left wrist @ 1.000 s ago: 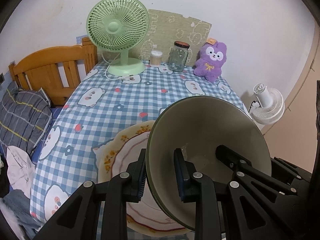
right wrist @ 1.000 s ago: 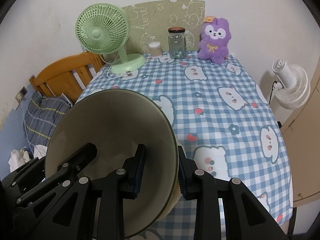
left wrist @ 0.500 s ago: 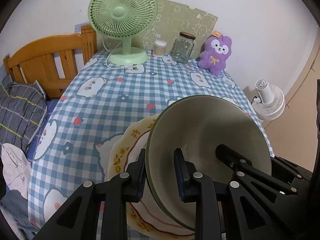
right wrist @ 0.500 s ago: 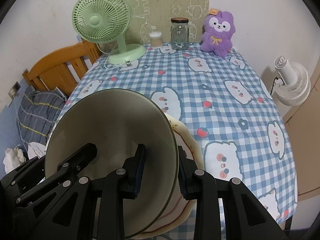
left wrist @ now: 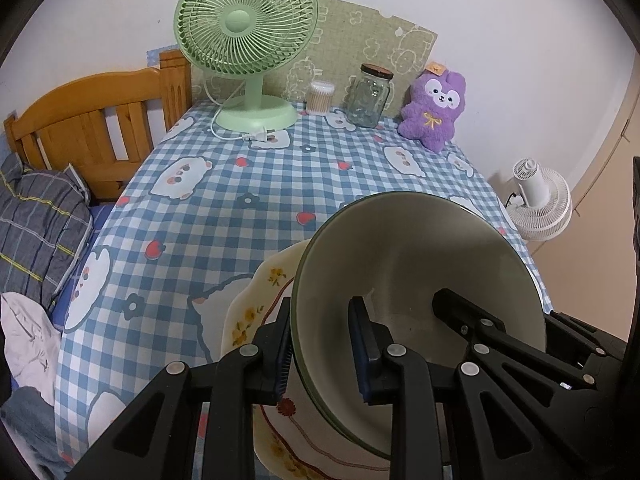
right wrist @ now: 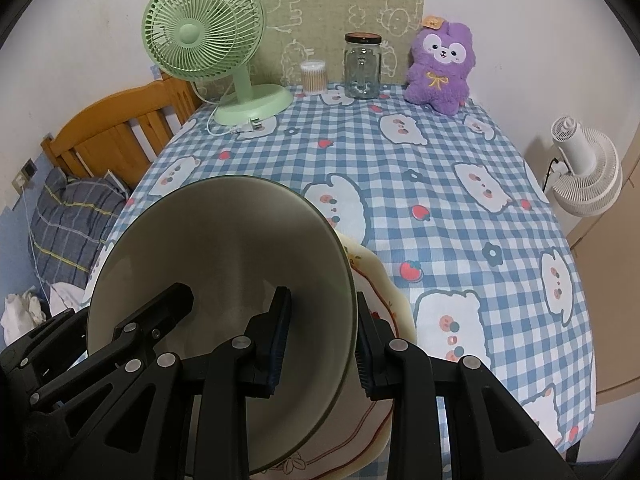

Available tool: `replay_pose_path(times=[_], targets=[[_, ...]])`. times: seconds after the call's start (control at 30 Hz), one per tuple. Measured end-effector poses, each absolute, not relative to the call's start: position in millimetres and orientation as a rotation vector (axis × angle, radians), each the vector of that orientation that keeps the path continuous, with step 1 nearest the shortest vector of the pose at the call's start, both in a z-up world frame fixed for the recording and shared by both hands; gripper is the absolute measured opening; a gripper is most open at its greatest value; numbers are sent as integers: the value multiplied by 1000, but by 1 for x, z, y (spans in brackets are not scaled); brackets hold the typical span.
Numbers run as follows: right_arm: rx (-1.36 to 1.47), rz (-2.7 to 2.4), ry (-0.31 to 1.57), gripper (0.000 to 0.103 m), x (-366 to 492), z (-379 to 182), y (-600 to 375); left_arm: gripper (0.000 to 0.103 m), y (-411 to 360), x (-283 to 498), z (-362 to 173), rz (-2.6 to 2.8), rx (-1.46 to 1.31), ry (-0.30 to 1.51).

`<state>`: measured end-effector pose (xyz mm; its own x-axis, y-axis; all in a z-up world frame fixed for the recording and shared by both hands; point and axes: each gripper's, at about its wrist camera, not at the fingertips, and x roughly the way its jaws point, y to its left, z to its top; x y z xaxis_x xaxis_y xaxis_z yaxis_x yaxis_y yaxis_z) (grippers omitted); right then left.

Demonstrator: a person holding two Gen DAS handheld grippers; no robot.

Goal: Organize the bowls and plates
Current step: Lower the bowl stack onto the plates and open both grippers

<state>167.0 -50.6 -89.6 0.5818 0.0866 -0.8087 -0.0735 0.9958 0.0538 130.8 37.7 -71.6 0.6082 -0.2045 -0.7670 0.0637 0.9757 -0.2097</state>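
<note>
Olive-green glaze rims the bowl (left wrist: 416, 264) that we hold between both grippers, its pale inside turned toward the cameras. Our left gripper (left wrist: 320, 344) has its jaws closed on the bowl's left wall, one finger outside and one inside. Our right gripper (right wrist: 322, 340) has its jaws clamped the same way across the opposite wall. In each wrist view the other gripper's black fingers reach into the bowl from the far side.

The bowl sits over a cream plate (left wrist: 248, 312) with yellow flowers and a red line near its edge. We cannot tell whether the bowl touches the plate or hangs just above it. The plate lies at the near edge of the surface (left wrist: 248, 184), which is covered in a blue-and-white check cloth with bear faces.

At the far end, along the wall, stand a green fan (left wrist: 248, 40), a small tub of cotton swabs (left wrist: 319, 98), a glass jar (left wrist: 368, 96) with a dark lid, and a purple plush rabbit (left wrist: 434, 110). All are well apart from the bowl. A wooden bed frame (left wrist: 92, 120) is to the left and a white fan (left wrist: 540, 204) stands lower down on the right.
</note>
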Motion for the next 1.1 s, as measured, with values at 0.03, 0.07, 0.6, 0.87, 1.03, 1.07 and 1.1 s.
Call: replay_pose_path(times=[0.03,0.07,0.6,0.87,1.03,1.07,1.1], targets=[[17,95,942,33,167,-90,-51,23,38,131,-72,-153,-173,901],[19,97,941,34,166,-90,-51,23,38,130,-72,-150,-176,896],[-49,78,839,34,158,-80,-49,33,40,129,-70,-118,-181,875],[-51,82,790,34,148,-68,-52,36,36,121,-58,-106,-154,840],[-43,88,755,34,141,-61,-54,40,32,114,-47,-91,-117,791],[-45,89,747,34,139,-59,-55,42,32,112,-46,-90,-112,786],[-46,88,739,34,137,-57,-56,43,32,110,-44,-87,-107,780]])
